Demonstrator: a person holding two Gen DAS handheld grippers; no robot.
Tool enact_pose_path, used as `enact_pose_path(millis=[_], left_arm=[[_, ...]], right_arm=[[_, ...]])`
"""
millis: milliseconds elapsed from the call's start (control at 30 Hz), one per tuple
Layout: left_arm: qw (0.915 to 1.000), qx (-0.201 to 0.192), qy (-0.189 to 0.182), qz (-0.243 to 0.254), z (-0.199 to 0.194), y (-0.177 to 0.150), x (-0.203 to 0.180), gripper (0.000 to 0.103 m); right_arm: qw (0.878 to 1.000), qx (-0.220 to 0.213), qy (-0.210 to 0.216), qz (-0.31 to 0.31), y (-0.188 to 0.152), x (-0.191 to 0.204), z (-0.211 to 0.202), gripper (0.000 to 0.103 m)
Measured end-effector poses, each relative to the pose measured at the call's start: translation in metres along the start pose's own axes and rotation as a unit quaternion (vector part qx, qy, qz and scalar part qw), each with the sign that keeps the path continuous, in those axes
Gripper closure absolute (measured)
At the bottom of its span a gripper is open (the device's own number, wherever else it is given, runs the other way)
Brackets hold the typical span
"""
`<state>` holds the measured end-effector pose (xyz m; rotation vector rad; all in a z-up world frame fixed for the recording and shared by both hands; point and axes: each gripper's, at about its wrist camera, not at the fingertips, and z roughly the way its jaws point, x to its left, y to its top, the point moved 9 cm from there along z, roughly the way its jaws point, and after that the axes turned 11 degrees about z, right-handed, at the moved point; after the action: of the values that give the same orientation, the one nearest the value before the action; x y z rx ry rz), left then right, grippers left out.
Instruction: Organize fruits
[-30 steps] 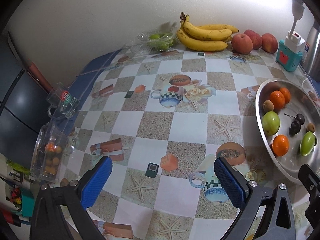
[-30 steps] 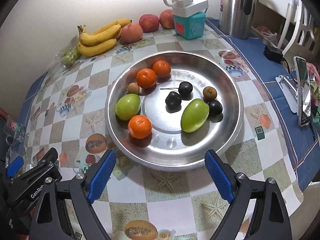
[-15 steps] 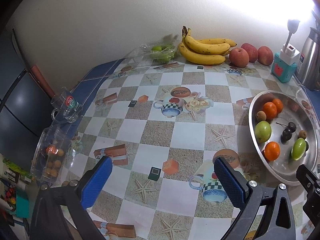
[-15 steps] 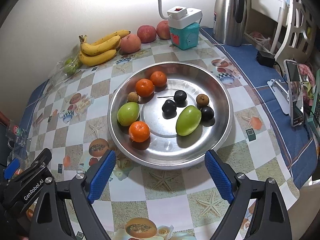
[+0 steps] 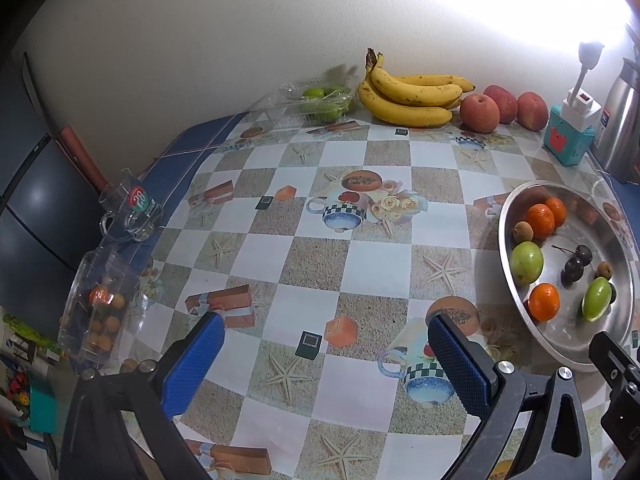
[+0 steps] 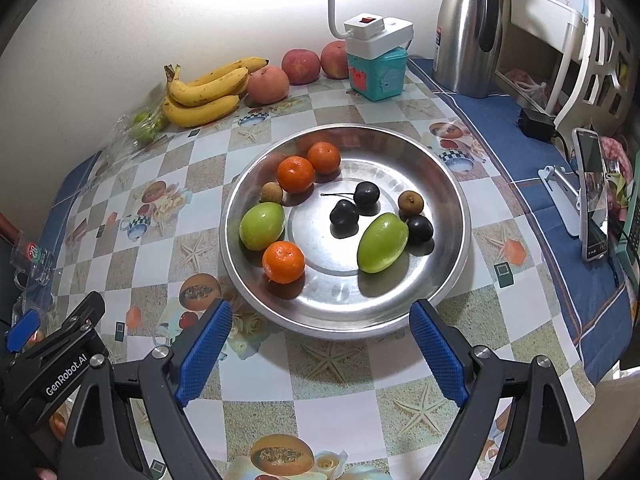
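A round steel tray (image 6: 456,264) (image 5: 508,216) holds three oranges (image 6: 283,261), two green fruits (image 6: 382,242), dark cherries (image 6: 344,216) and small brown longans (image 6: 411,202). My right gripper (image 6: 320,344) hovers open above the tray's near rim, nothing between its blue pads. Left of the tray, my left gripper (image 5: 324,352) hangs open over bare tablecloth, also holding nothing. Against the back wall lie bananas (image 5: 412,96) (image 6: 204,96) and three peaches (image 5: 479,113) (image 6: 301,65). A clear box of green fruit (image 5: 320,98) sits left of the bananas.
A clear box of small orange fruit (image 5: 100,312) and a glass mug (image 5: 132,208) stand at the table's left edge. A teal box with a white lamp (image 6: 378,68), a steel jug (image 6: 466,28) and a phone on a stand (image 6: 592,196) stand on the right.
Both grippers have pulled back and up from the table, so the tray and the fruit at the wall look smaller. Both stay open. No fruit has moved.
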<state>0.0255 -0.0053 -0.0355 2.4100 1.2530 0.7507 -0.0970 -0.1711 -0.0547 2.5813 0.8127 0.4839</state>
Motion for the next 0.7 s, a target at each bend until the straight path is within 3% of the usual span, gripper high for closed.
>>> enact_pose_path(millis=[700], left_arm=[[1.0000,0.001,-0.003,-0.002,-0.0001,0.0013,0.0006,0.000]], right_arm=[[1.000,-0.005,-0.001,-0.013,0.0002,0.0044,-0.0026,0.012]])
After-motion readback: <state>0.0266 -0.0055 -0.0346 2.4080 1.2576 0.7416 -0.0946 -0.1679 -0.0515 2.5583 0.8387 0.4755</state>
